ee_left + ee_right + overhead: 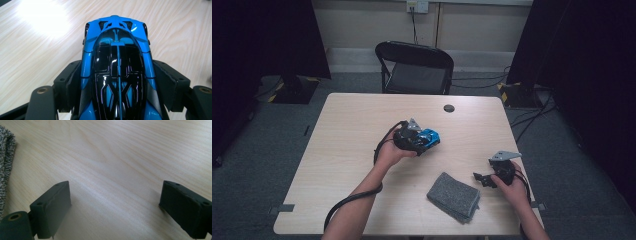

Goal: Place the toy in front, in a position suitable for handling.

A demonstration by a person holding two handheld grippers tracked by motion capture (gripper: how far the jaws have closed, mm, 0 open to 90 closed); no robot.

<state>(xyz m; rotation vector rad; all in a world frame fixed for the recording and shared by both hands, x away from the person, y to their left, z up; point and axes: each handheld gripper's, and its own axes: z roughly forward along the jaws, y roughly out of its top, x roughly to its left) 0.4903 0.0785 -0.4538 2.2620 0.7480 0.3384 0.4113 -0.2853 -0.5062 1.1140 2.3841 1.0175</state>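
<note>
My left gripper [428, 141] is clamped on a toy car [117, 70], one black jaw pressed flat against each flank. The car is glossy moulded plastic: bright blue body panels with sharp creases, a smooth black canopy down the middle carrying a thin blue spine, and a vented, scooped end pointing away from me. Reflections slide across the black section, so the surface is hard and polished. In the high view the car [429, 137] sits near the middle of the table [352, 125], just above the wood, held out from my left hand [389, 152]; I cannot tell whether its wheels touch the top. The table is pale laminate with a fine, straight wood grain, rounded corners and a small dark round cap [449, 108] near its far edge. My right gripper [115, 200] is released: its two matt black rectangular pads stand wide apart with bare grain between them, low over the table's near right part. A folded grey cloth [454, 196] lies just left of it, thick, nubby and looped like towelling; its fuzzy edge [5, 167] shows in the right gripper view. A black folding chair [414, 67] stands beyond the table.
</note>
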